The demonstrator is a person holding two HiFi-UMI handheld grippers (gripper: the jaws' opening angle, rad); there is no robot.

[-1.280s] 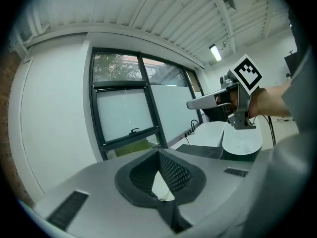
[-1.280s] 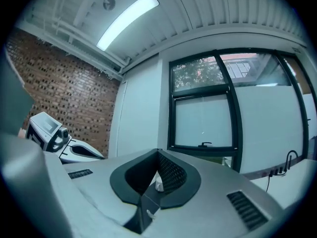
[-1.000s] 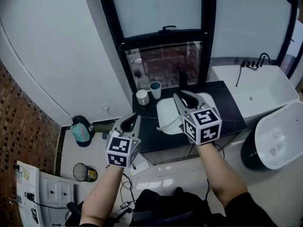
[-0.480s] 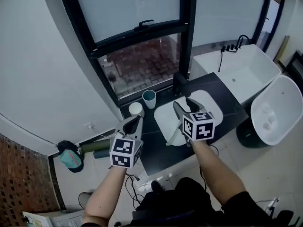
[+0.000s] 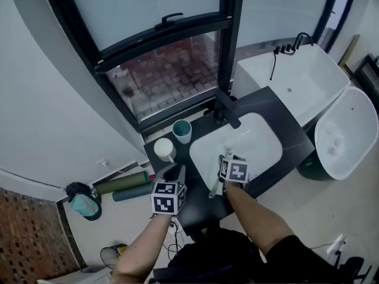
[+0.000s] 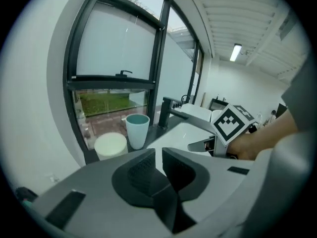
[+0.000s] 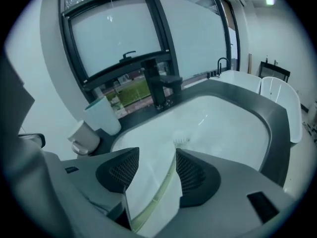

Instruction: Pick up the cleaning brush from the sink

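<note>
The right gripper (image 7: 157,152) has its jaws wide apart and opening. A white plastic cleaning brush (image 7: 151,200) lies lengthwise between them. A pale green stripe runs along its flat, slightly curved handle. The handle sits close along the right-hand pad, and the left-hand pad stands clear of it. Its small head of short white bristles (image 7: 181,142) pokes out just past the fingertips, over the basin; whether it touches the bottom cannot be told. In the head view the handle's tail (image 5: 214,188) sticks out behind the right gripper (image 5: 228,157).

The left gripper (image 6: 158,151) is just to the left, with its jaws drawn nearly together and nothing between them. Each gripper's cube bears black-and-white square markers.

Below and ahead of the right jaws is the oval white ceramic sink (image 7: 233,128), set in a dark grey countertop (image 7: 277,128). Ahead of the left gripper stand a round white cup (image 6: 111,145) and, just beyond it, a teal plastic cup (image 6: 137,130). A square black faucet (image 7: 158,86) rises at the sink's far edge. Behind it is a black-framed window (image 7: 124,33), and off to the right a white bathtub (image 5: 302,76).
</note>
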